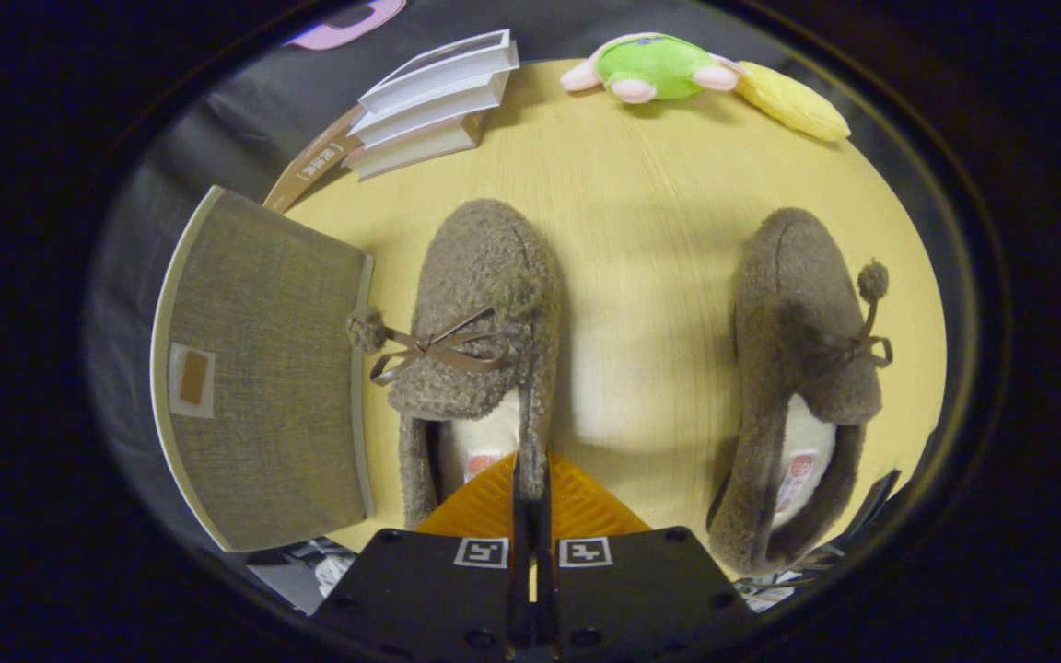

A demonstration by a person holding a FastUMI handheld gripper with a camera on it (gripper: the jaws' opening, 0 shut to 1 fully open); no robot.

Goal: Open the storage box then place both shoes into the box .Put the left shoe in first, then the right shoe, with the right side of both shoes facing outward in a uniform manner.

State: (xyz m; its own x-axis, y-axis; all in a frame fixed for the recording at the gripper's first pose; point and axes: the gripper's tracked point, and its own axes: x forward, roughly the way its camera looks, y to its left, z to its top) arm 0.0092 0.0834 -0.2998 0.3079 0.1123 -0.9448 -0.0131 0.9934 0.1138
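Two brown fuzzy slippers with ribbon bows and pom-poms lie on the yellow table, toes pointing away from me. My gripper (530, 493) is shut on the near shoe (484, 304): the orange fingers (484, 502) pinch the right side wall of its collar near the heel. The other shoe (802, 368) lies apart to the right, beyond the fingers' right side. The grey fabric storage box (263, 368) stands just left of the held shoe, its flat woven face with a small label patch turned toward me. I cannot tell whether it is open.
Three stacked books (434, 101) lie at the table's far left, behind the box. A green and pink plush toy (655, 66) and a yellow soft thing (793, 101) sit at the far edge. Bare yellow tabletop (650, 276) separates the two shoes.
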